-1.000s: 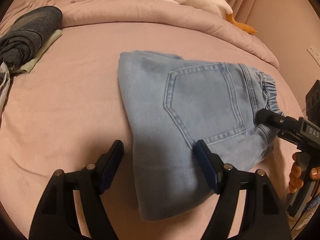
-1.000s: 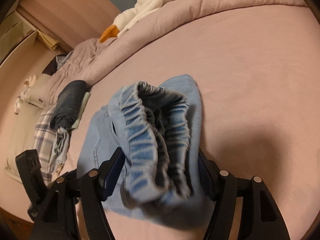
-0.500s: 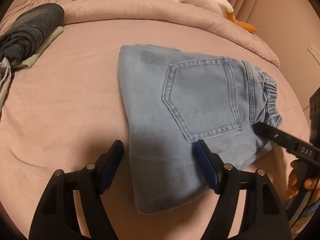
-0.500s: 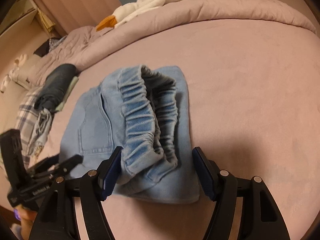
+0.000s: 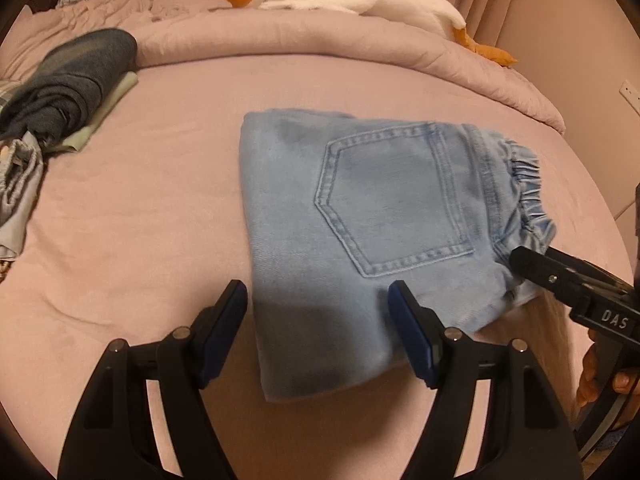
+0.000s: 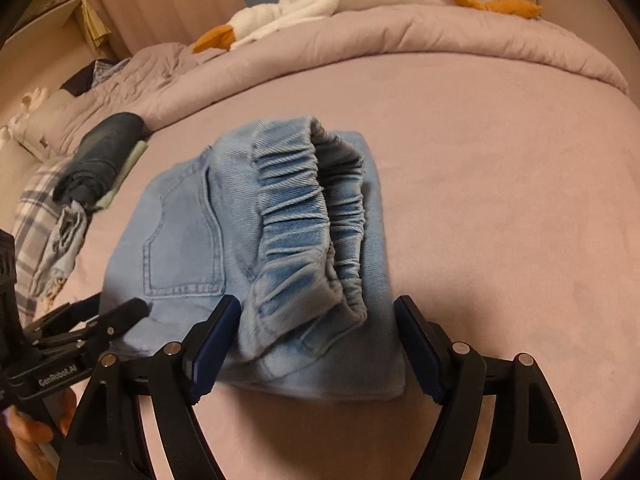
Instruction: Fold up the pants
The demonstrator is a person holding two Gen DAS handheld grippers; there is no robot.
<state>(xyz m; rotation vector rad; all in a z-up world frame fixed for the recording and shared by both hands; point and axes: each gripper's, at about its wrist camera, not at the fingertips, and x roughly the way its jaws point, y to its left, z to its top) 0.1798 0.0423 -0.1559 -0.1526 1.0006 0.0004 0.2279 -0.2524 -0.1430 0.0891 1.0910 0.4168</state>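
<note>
Because the light-blue denim pants point(image 5: 360, 216) already lie folded into a compact stack on the pink bed point(image 5: 140, 220), you are dealing with a soft, limp bundle of several layers, not a stiff slab. It looks light enough for one grip, yet the layers will probably slide over each other and sag if you pinch only the top one.

Your left hand-held gripper point(image 5: 318, 330) hangs with its jaws spread wide, holding nothing; the near folded edge of the pants lies just ahead of it, between the two blue pads. Your right hand-held gripper point(image 6: 316, 344) is likewise spread apart and empty, with the gathered elastic waistband point(image 6: 308, 220) bulging up just in front of it, slightly raised off the layer beneath.

That waistband is the thickest, springiest part, so expect it to puff back up after you press it. If you need another fold or a tidy-up, take hold at the folded edges through the full thickness, one corner per side. The back pocket point(image 5: 392, 200) faces up and marks flat, firmer cloth.
</note>
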